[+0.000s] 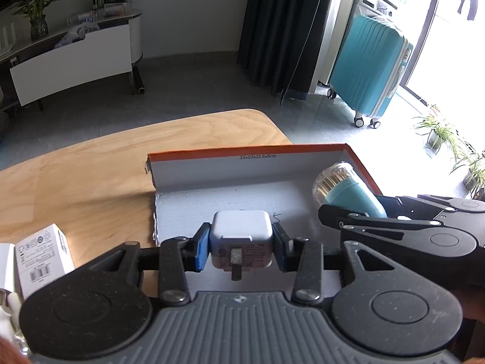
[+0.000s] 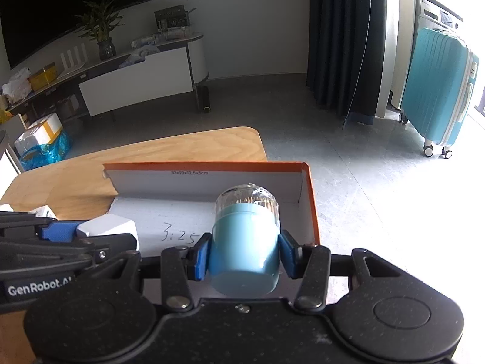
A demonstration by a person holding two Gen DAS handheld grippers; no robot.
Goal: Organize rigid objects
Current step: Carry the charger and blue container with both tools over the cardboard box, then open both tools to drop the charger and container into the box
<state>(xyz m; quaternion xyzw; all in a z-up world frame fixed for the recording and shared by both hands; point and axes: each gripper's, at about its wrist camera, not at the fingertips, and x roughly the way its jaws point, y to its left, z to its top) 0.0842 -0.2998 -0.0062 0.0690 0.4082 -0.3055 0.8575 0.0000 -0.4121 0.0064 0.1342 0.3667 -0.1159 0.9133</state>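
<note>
White plastic is seen between the blue pads of the left gripper point(image 1: 241, 247): a charger plug point(image 1: 241, 239) is clamped there, held over the near part of the orange-edged box point(image 1: 248, 151). The right gripper point(image 2: 244, 256) is closed on a blue toothpick holder point(image 2: 245, 251), which is held above the right side of the same box. The carrying step seems nearly finished. Next, both things are probably to be lowered onto the box floor, well apart, before the jaws are opened.
</note>
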